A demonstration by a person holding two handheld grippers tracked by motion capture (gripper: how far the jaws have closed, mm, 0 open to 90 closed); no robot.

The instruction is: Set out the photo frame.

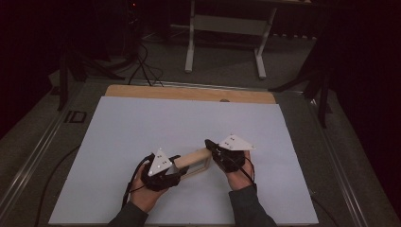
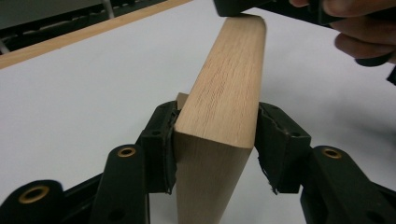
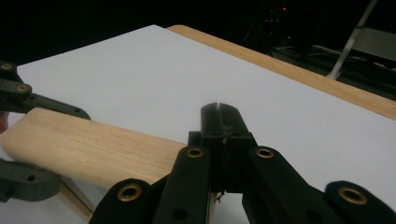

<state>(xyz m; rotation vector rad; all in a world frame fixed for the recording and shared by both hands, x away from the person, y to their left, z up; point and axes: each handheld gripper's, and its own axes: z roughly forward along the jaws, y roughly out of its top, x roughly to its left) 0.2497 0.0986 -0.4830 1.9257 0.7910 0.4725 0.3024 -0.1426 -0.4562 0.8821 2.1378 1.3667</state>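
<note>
Up close, left tongs [image 2: 215, 149] loosely straddle the wooden frame [image 2: 224, 98]; right tongs [image 3: 219, 140] are closed, empty.

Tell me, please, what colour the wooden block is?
Light tan with fine grain; the wooden block shows best in the left gripper view.

Wooden block [image 1: 193, 162] on white sheet [image 1: 142, 127], between left hand-held gripper [image 1: 171, 166] and right hand-held gripper [image 1: 211, 147].

A white sheet [image 1: 142, 127] covers the wooden tabletop [image 1: 189, 92]; a white stand [image 1: 227, 28] behind.
</note>
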